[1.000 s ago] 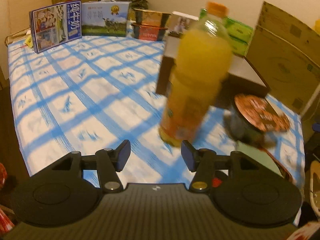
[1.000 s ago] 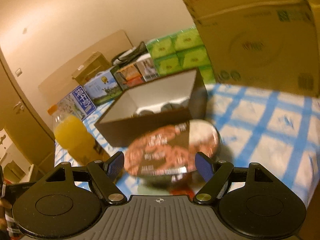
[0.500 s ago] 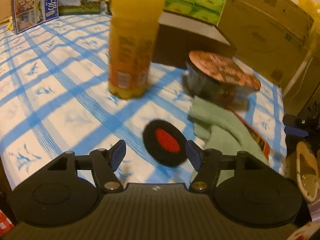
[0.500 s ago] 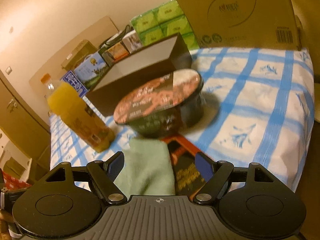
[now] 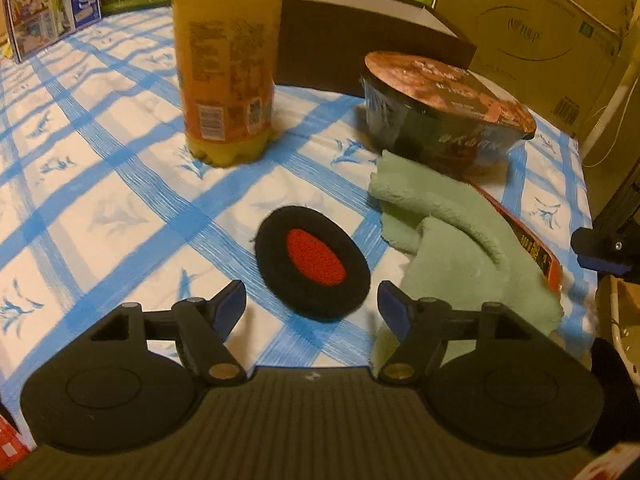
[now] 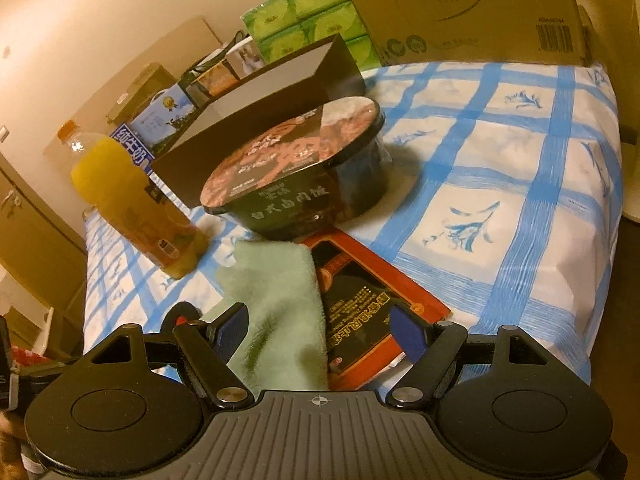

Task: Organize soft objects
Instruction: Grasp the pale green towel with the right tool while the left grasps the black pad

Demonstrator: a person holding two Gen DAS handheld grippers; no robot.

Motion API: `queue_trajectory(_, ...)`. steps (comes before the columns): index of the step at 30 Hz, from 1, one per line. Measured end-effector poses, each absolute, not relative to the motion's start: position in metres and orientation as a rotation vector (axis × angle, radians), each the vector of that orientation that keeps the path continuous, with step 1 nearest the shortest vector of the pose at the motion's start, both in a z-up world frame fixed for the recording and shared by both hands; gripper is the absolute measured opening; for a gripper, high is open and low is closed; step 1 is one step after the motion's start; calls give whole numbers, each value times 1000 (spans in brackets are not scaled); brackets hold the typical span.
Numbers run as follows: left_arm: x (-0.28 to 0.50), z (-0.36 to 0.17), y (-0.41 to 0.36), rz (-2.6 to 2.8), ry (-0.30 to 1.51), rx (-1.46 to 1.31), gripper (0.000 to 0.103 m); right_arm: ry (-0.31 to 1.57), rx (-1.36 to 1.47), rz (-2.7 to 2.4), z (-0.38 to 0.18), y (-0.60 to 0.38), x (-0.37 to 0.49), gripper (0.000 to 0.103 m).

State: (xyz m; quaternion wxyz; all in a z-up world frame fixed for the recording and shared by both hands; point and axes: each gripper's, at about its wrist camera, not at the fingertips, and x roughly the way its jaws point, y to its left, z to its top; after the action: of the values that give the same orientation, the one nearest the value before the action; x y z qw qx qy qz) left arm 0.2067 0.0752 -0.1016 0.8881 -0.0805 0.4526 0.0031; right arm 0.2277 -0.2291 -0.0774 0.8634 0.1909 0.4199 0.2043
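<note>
A black oval foam pad with a red centre lies flat on the blue-checked cloth, just ahead of my open left gripper. A folded pale green towel lies to its right, partly over a red and black packet. In the right wrist view the towel sits between the fingers of my open right gripper, with the packet beside it. Only an edge of the pad shows behind the left finger.
An orange juice bottle and a sealed noodle bowl stand behind the soft things. A dark open box is farther back, with cardboard cartons and green tissue packs. The bed edge falls away at the right.
Both grippers have moved down and closer to the cloth. The pad now lies near the left gripper's fingers, and the towel has come between the right gripper's fingers. Both stayed open.
</note>
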Motion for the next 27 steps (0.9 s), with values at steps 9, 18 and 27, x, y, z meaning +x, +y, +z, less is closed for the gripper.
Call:
queue_trajectory(9, 222, -109, 71, 10, 968, -196, 72, 892, 405, 416, -84, -229, 236, 77)
queue_trajectory(18, 235, -116, 68, 34, 982, -182, 73, 904, 397, 414, -89, -225, 240, 77)
queue_trajectory(27, 246, -125, 65, 59, 956, -128, 70, 892, 347, 428, -87, -217, 242, 77)
